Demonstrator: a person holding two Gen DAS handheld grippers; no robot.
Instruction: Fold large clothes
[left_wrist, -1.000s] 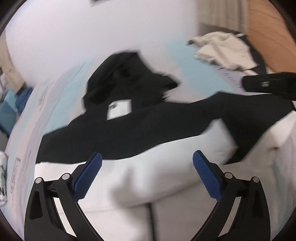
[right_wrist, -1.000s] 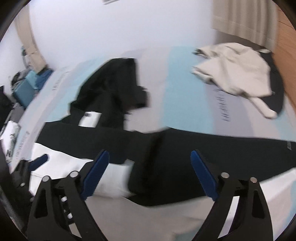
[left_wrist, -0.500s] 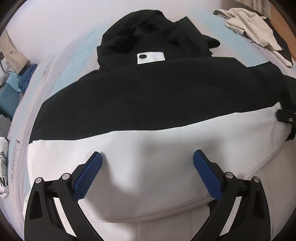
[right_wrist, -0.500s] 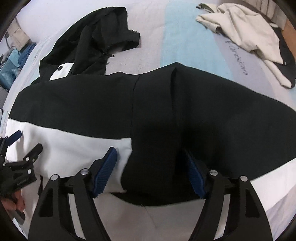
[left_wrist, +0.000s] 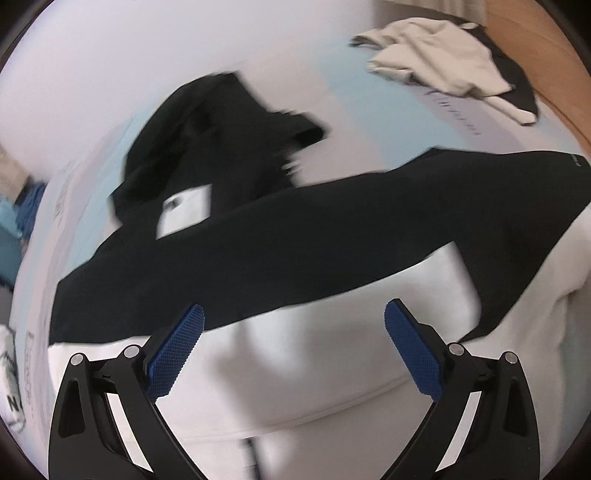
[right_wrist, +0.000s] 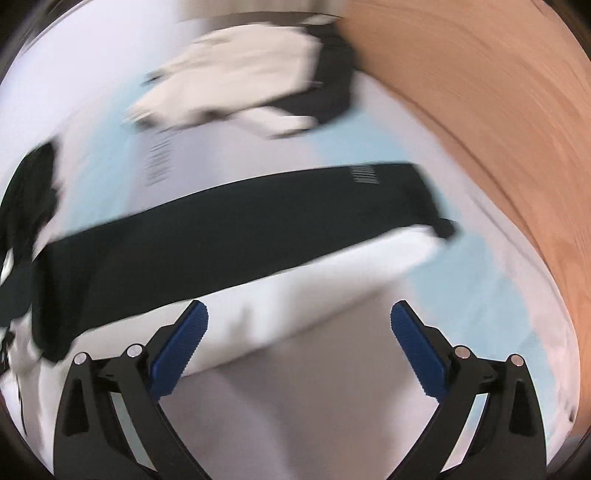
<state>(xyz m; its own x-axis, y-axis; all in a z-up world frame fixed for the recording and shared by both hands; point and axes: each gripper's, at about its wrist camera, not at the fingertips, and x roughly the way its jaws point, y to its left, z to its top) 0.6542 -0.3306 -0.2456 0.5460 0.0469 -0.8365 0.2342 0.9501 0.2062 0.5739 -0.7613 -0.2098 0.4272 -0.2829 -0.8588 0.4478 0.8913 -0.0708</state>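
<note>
A large black-and-white garment (left_wrist: 295, 251) lies spread on the bed, black part far, white part near. Its black hood with a white label (left_wrist: 184, 214) lies at the far left. My left gripper (left_wrist: 293, 354) is open and empty, above the white part. In the right wrist view the same garment (right_wrist: 236, 240) stretches across the bed, its right end near the bed's edge. My right gripper (right_wrist: 299, 347) is open and empty, over the garment's white edge. Both views are blurred by motion.
A crumpled beige and black garment (left_wrist: 443, 70) lies at the far right of the bed; it also shows in the right wrist view (right_wrist: 251, 81). A wooden floor (right_wrist: 498, 129) runs along the bed's right side. Blue items (left_wrist: 18, 221) sit left of the bed.
Both grippers have lifted and pulled back from the garment. The right view has swung right toward the sleeve end and the floor. The right jaws have opened wider.
</note>
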